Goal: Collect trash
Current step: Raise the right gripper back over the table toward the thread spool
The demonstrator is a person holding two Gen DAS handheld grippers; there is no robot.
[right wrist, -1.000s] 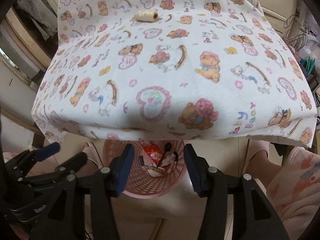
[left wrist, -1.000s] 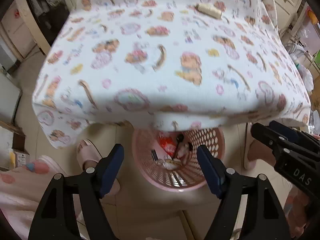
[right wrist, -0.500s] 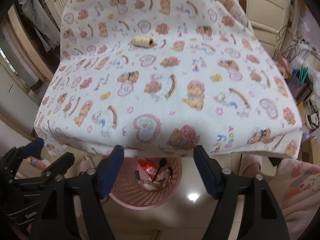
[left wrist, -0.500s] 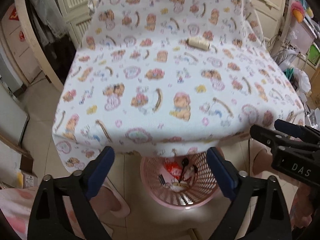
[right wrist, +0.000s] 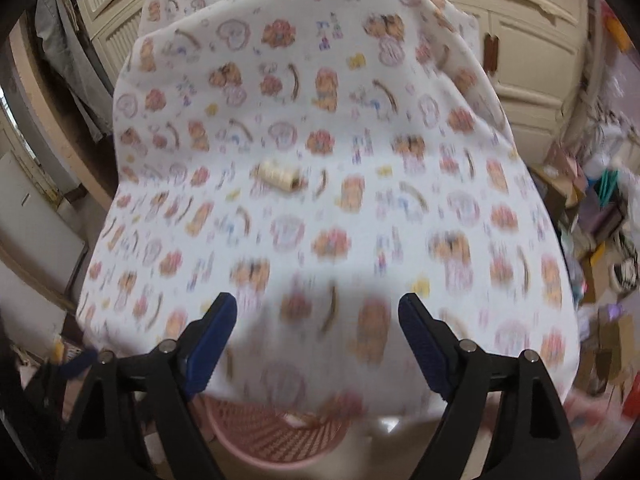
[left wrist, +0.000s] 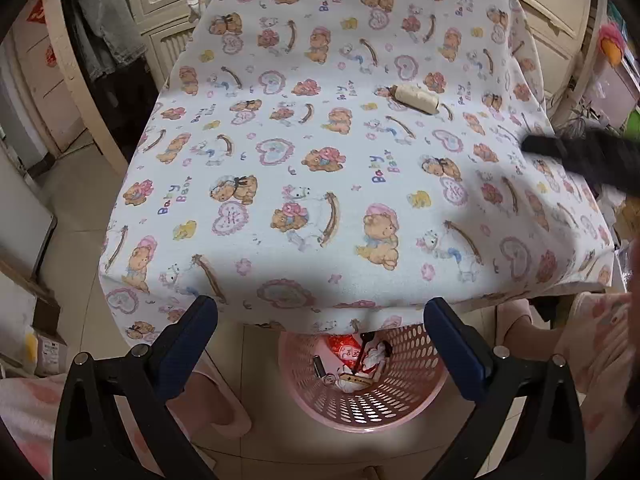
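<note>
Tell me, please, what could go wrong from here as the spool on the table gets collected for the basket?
1. The spool lies on its side on the loose cloth; a nudge could roll it away.
2. Closing low could pinch the cloth and drag it.
3. The basket sits partly under the table edge, so a drop could miss.

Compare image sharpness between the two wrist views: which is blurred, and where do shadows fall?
Left wrist view: sharp; only the right claw smears, and a shadow darkens the tablecloth's near edge. Right wrist view: motion blur throughout, softening the spool; shadow across the near cloth.
</note>
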